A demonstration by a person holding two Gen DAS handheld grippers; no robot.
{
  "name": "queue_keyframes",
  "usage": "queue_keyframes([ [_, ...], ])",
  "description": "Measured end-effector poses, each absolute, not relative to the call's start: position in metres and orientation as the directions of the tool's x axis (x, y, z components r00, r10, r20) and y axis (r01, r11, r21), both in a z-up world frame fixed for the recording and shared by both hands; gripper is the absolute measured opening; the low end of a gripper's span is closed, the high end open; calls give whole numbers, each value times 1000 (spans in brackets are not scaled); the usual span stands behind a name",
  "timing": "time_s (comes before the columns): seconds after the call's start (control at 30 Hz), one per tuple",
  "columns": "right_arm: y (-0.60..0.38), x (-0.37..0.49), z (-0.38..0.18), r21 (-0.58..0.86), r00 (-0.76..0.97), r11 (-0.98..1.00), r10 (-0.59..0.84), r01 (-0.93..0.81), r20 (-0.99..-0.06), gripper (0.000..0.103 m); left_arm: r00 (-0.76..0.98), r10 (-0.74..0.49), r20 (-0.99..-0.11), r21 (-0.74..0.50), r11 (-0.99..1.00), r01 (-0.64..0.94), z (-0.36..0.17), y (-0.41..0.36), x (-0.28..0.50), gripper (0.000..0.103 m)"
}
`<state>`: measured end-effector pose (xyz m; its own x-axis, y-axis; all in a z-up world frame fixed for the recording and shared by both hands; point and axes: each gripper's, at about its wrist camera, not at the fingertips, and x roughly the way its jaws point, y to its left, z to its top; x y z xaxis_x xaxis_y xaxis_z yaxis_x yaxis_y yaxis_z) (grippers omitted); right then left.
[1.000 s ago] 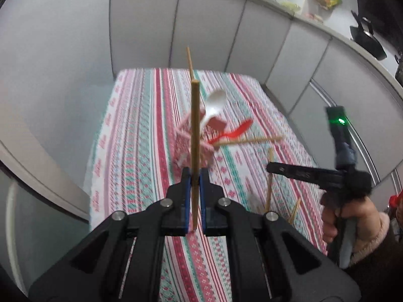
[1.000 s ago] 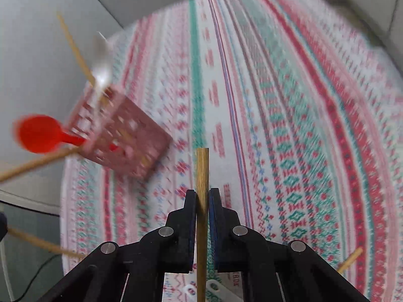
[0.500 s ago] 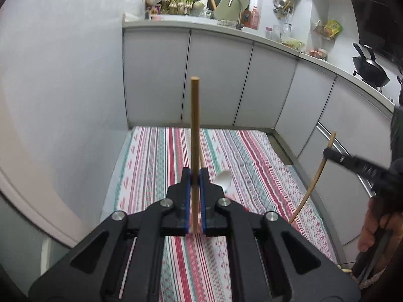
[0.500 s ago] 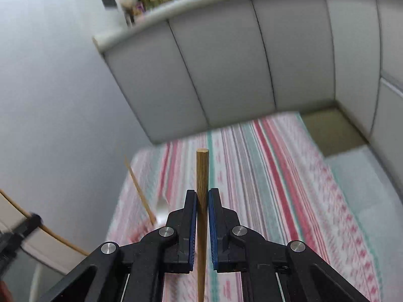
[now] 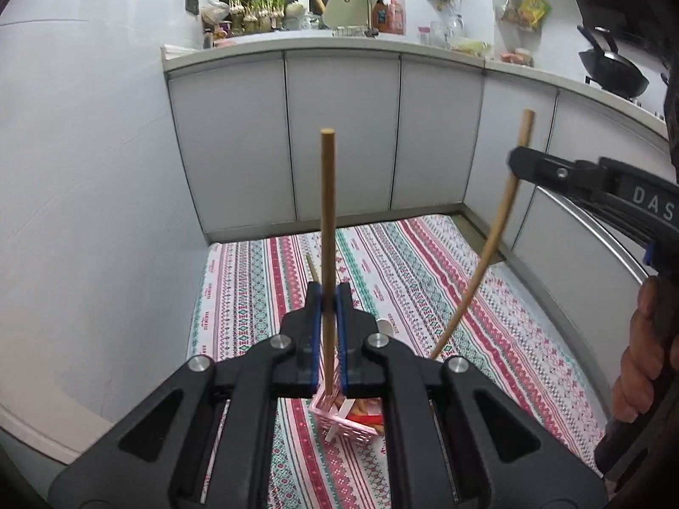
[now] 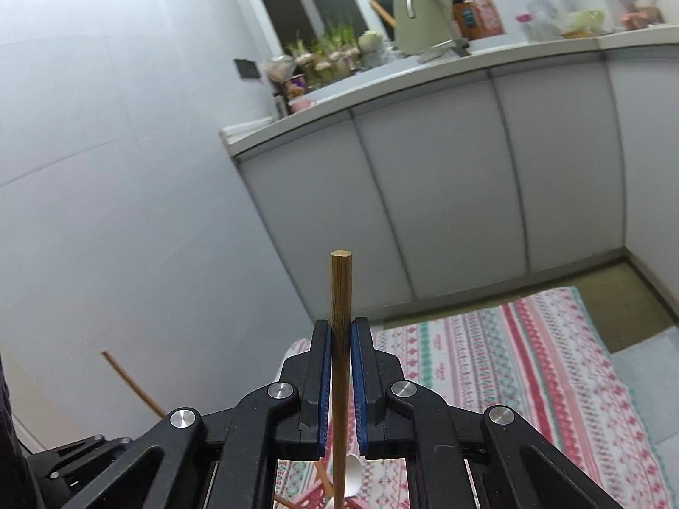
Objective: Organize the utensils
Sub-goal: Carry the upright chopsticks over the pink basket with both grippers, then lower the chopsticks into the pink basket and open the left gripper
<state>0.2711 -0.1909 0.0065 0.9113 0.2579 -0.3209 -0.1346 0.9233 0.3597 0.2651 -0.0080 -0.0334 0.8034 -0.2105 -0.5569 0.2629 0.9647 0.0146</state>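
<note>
My left gripper (image 5: 328, 297) is shut on a wooden chopstick (image 5: 327, 212) held upright, its lower end over the pink utensil basket (image 5: 348, 424). The basket stands on the striped cloth (image 5: 424, 280) just below my fingers and holds a white spoon (image 5: 384, 326), a red utensil and other chopsticks. My right gripper (image 6: 340, 335) is shut on a second chopstick (image 6: 340, 288), also upright. In the left wrist view that gripper (image 5: 526, 165) is at the right, its chopstick (image 5: 492, 246) slanting down toward the basket. The spoon (image 6: 353, 477) and basket rim show under the right fingers.
The cloth (image 6: 509, 360) covers a low table set against grey cabinet doors (image 5: 339, 135) and a white wall (image 5: 85, 169). A counter (image 5: 339, 42) with a tap, plants and bottles runs above. A wok (image 5: 611, 72) sits at the far right.
Both grippers have tilted up and moved over the basket, so the views now show the cabinets and counter. The basket has passed from ahead to beneath the fingers. Both chopsticks stay gripped.
</note>
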Motion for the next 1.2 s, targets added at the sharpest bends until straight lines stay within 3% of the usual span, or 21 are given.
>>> queue_keyframes([
  [0.57,-174,311,-44,347,874,914,337,-213,-351,8,717,-257,-648,-30,949,313,-64,-20,298,7],
  [1.2,-163,329,-90,336,758,910,395,-244,-520,8,682,-276,-678,-69,947,315,-72,-19,305,7],
])
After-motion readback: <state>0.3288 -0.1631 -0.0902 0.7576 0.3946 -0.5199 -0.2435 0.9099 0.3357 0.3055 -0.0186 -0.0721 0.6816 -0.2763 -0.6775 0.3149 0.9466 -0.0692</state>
